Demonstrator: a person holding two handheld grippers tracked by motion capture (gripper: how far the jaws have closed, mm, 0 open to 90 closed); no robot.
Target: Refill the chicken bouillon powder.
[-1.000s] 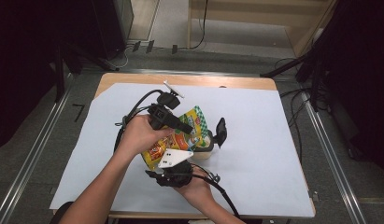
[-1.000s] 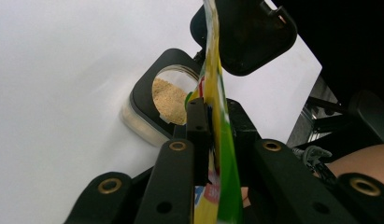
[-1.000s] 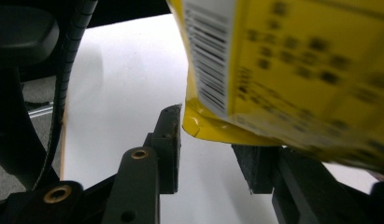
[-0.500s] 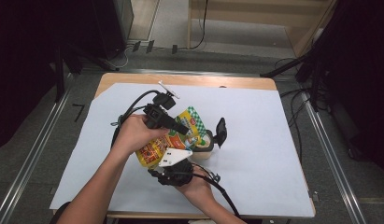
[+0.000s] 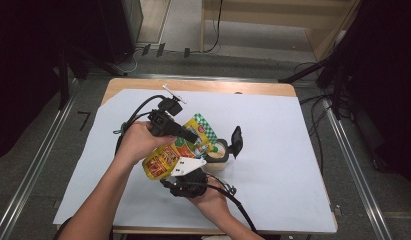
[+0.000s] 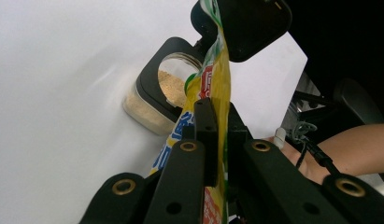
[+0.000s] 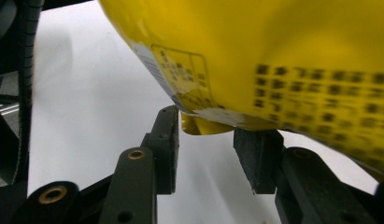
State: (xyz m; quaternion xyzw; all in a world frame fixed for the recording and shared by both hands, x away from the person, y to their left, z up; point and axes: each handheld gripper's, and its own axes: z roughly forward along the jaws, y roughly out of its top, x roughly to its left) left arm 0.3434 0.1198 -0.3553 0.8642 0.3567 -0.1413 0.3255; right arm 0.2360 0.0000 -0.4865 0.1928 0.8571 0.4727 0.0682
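The yellow pouch [image 5: 169, 152] slanted over the open jar [image 5: 217, 153], green top [image 5: 203, 129] nearest it; print unreadable. The left gripper [image 6: 216, 135] pinched it; right gripper [image 7: 210, 154] jaws stood apart beneath.

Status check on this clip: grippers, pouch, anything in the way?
Left gripper shut on yellow printed pouch. Right gripper open beneath its bottom corner. Open-lidded jar of beige powder below pouch.

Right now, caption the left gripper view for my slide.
Left claw clamps the yellow pouch above an open jar of powder.
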